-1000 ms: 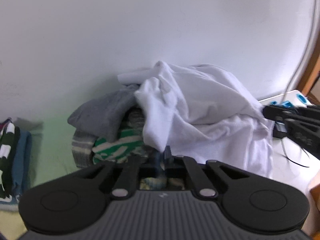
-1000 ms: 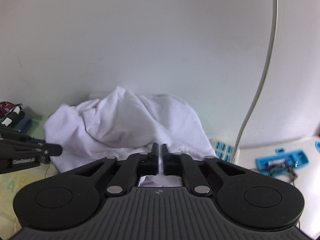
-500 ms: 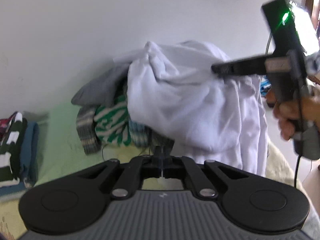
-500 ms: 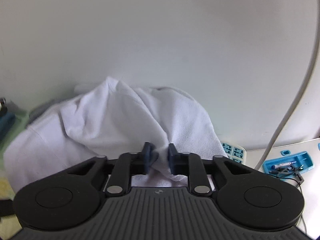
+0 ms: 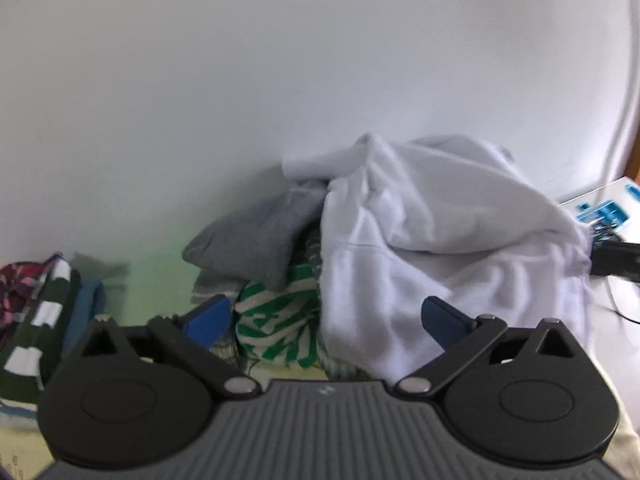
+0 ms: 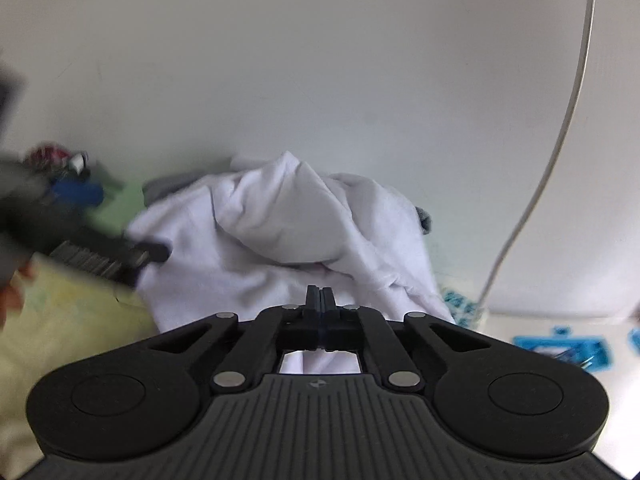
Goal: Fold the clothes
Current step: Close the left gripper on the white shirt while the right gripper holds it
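A blue tray (image 6: 562, 348) sits at the right on a pale counter (image 6: 520, 322), holding small items too blurred to name. The white garment (image 5: 440, 240) is heaped against the wall over a grey garment (image 5: 256, 240) and a green-and-white striped one (image 5: 280, 320), with a stack of folded clothes (image 5: 36, 320) well to the left. The left hand-held gripper (image 5: 324, 316) is opening, its blue pads spread wide (nothing pressed between them), pointing down toward the heap. The right hand-held gripper (image 6: 320, 300) has its pads pressed together, just before the white cloth; whether a fold is caught I cannot tell.
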A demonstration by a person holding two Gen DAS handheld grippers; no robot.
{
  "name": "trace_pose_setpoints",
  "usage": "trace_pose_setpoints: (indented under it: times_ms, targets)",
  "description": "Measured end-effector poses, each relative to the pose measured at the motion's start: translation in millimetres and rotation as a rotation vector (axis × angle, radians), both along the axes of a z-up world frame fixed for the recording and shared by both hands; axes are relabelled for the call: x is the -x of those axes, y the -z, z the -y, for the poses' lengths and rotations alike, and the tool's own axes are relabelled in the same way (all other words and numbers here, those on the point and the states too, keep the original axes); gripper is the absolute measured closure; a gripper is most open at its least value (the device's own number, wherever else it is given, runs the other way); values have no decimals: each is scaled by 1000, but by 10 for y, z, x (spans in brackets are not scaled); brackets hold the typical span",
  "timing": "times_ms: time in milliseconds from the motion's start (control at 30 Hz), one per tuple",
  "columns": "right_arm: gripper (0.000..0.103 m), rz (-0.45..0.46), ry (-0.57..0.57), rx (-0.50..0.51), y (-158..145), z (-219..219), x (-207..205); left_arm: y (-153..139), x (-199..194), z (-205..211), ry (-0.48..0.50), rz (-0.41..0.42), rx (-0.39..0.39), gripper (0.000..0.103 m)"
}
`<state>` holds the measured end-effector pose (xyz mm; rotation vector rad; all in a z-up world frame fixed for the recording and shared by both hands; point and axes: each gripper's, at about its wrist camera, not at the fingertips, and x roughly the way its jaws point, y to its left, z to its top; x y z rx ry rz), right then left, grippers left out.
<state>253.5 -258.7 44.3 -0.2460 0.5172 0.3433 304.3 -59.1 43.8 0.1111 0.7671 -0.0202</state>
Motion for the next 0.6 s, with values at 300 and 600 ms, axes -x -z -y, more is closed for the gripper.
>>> trace_pose_setpoints:
  times_ms: [300,600]
  targets:
    - [36,88,-36,170,212,-257,-331,87,-170,157,38,-95,85,91]
    - [95,79,34,16,67,-260,-468,-168,32,30,13,-33,65,96]
